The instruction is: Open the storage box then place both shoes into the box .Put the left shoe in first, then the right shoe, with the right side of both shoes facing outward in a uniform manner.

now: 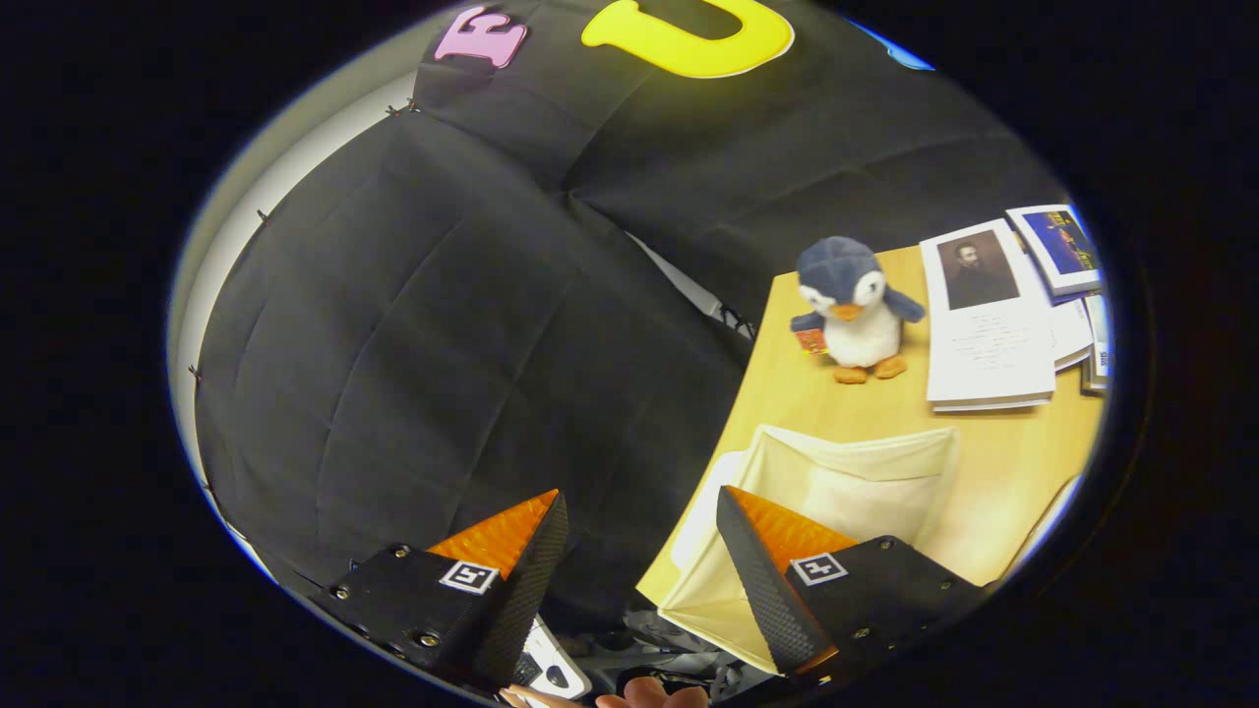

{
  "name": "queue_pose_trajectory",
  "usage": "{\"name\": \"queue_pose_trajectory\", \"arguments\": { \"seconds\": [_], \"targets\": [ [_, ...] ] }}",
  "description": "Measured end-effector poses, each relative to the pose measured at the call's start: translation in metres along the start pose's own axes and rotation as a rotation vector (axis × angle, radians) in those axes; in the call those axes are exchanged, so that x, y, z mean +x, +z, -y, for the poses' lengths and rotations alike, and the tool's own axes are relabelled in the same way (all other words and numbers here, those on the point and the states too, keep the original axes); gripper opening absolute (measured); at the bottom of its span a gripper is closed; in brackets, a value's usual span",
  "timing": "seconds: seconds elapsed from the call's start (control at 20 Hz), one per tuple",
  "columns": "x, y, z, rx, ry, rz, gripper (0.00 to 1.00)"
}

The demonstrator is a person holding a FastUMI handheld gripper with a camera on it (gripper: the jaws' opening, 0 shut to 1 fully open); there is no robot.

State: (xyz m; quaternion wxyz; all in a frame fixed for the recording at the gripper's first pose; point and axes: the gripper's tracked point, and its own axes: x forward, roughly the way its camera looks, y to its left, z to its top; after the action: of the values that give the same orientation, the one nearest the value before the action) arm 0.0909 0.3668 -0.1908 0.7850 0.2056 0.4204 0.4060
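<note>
We hold the gripper wide open, nothing btwn fingers. Storage box lies just ahead, by the right finger; we judge a rightward swing is req'd

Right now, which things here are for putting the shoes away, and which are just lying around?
For the job: cream fabric storage box, just ahead of the open, empty hand-held gripper.
Just lying about: plush penguin, stack of booklets, both on the wooden table.
</note>
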Motion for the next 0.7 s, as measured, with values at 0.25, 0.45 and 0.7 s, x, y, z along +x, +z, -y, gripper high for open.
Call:
{"name": "queue_pose_trajectory", "arguments": {
  "seconds": [0.25,0.45,0.7],
  "targets": [
    [-0.067,-0.015,0.08,-0.01,-0.156,0.025,0.93],
    [-0.123,-0.038,0.144,0.036,-0.296,0.021,0.92],
    [-0.176,-0.068,0.218,0.068,-0.441,-0.009,0.93]
  ]
}}
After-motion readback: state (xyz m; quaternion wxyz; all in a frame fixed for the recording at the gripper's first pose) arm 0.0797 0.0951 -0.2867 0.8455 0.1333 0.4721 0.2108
